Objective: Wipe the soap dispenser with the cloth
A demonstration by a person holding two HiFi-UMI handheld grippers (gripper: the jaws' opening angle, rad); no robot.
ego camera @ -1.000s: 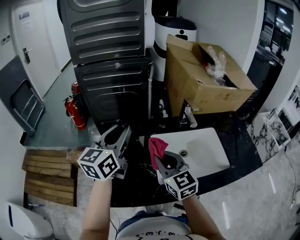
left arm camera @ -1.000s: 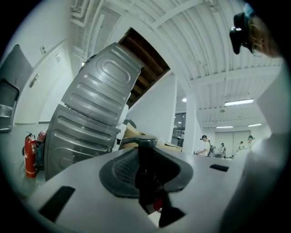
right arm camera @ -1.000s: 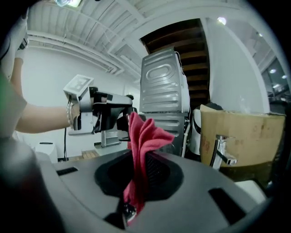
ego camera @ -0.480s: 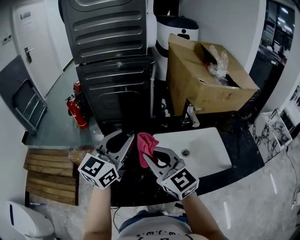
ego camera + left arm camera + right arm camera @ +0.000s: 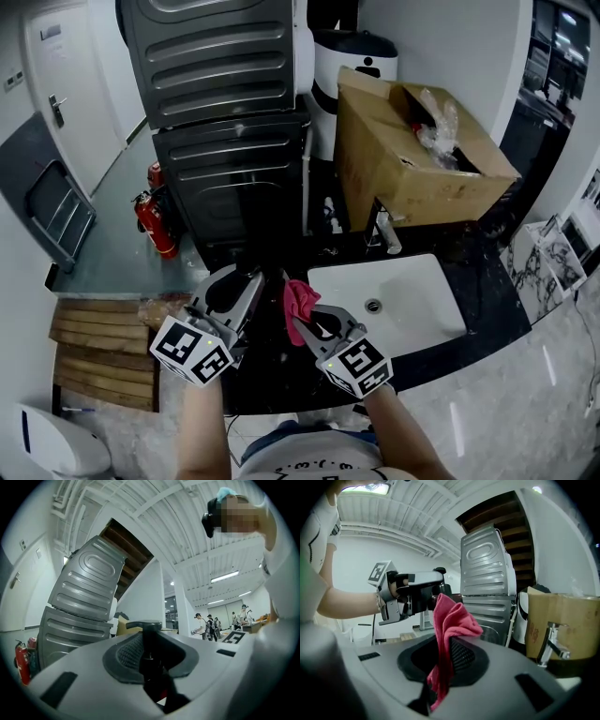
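Observation:
My left gripper [image 5: 246, 278] is shut on a black pump soap dispenser [image 5: 149, 660], which stands upright between its jaws with the pump head [image 5: 143, 626] on top. In the right gripper view the left gripper [image 5: 412, 595] and the dispenser [image 5: 439, 581] sit just behind the cloth. My right gripper [image 5: 303, 317] is shut on a pink-red cloth [image 5: 299, 296]; the cloth [image 5: 451, 620] sticks up out of the jaws and hangs down between them. The cloth lies close beside the dispenser; whether they touch I cannot tell.
A white sink basin [image 5: 412, 300] with a chrome faucet [image 5: 382, 231] is set in the black counter [image 5: 487, 281] to the right. Behind it stands an open cardboard box [image 5: 403, 169]. Grey stacked machines [image 5: 225, 112], fire extinguishers [image 5: 150, 225] and a wooden pallet [image 5: 94, 352] lie left.
The right gripper has carried the cloth leftward, up close to the left gripper. The left gripper has rolled a little and shifted slightly, still holding the dispenser.

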